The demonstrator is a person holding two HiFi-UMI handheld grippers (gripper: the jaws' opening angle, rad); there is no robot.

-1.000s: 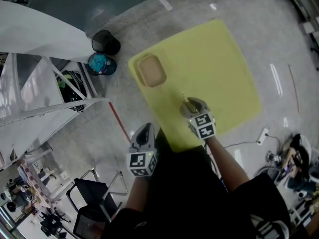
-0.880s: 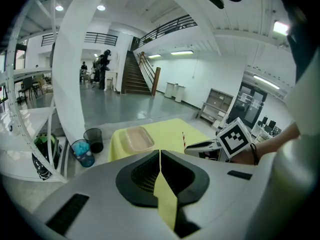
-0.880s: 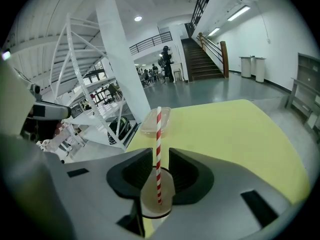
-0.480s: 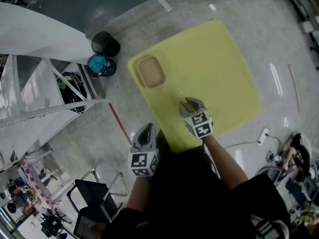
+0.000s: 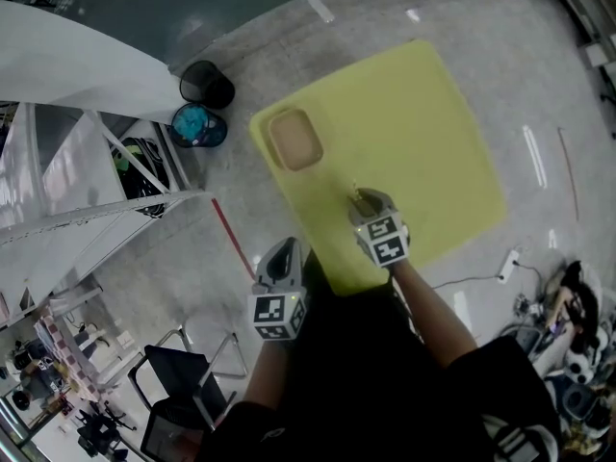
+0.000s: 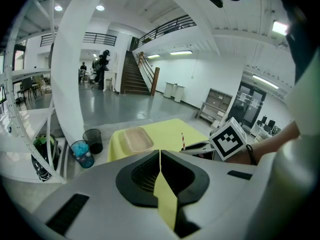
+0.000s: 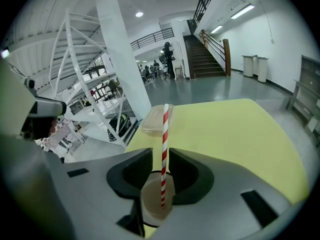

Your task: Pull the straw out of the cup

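Observation:
A yellow table (image 5: 414,133) carries a shallow beige tray (image 5: 294,139) near its far left corner. My right gripper (image 5: 371,203) is over the table's near edge, shut on a beige paper cup (image 7: 156,201). A red-and-white striped straw (image 7: 164,149) stands upright in the cup and rises between the jaws. The same straw (image 6: 182,140) shows in the left gripper view, beside the right gripper (image 6: 200,146). My left gripper (image 5: 282,258) hangs off the table's near left corner with its jaws shut on nothing (image 6: 160,156).
A black bin (image 5: 206,85) and a blue bin (image 5: 197,125) stand on the floor left of the table. A white metal frame (image 5: 96,181) fills the left side. A black chair (image 5: 183,378) is at lower left, and a power strip with cable (image 5: 507,263) lies at right.
The right gripper with the cup has shifted very slightly to the left. The left gripper has stayed where it was.

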